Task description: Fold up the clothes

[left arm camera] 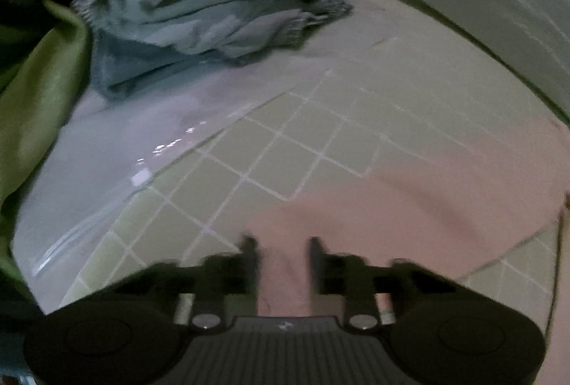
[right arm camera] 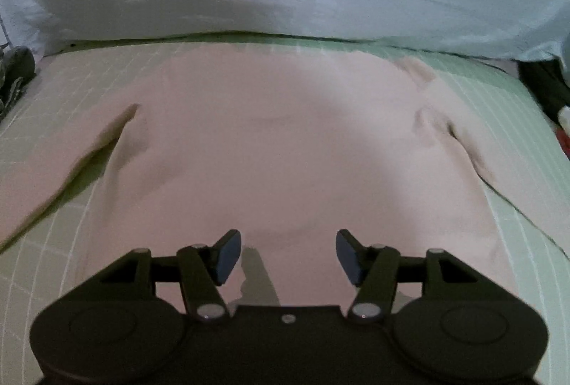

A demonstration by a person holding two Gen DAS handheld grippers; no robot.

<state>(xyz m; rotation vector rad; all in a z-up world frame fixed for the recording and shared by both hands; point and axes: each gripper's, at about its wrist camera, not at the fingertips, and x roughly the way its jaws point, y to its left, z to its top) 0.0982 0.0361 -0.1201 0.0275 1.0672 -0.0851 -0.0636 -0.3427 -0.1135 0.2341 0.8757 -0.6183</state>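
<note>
The pale pink long-sleeved knit top (right arm camera: 285, 149) lay flat on my green grid-lined mat (right arm camera: 527, 121), sleeves angled out toward eight and four o'clock. My right gripper (right arm camera: 288, 256) hovered over its near hem, jaws wide apart, holding nothing. My left gripper (left arm camera: 283, 253) hung over the pink cloth's edge, fingers parted, empty. A pinch taking only the upper layer could have dragged the top askew. A crumpled grey-blue garment (left arm camera: 213, 7) sat at eleven o'clock; the left view was blurred, the cuffs cut off.

Left gripper (left arm camera: 283, 247) jaws parted narrowly, right gripper (right arm camera: 288, 255) jaws spread wide, both empty
</note>
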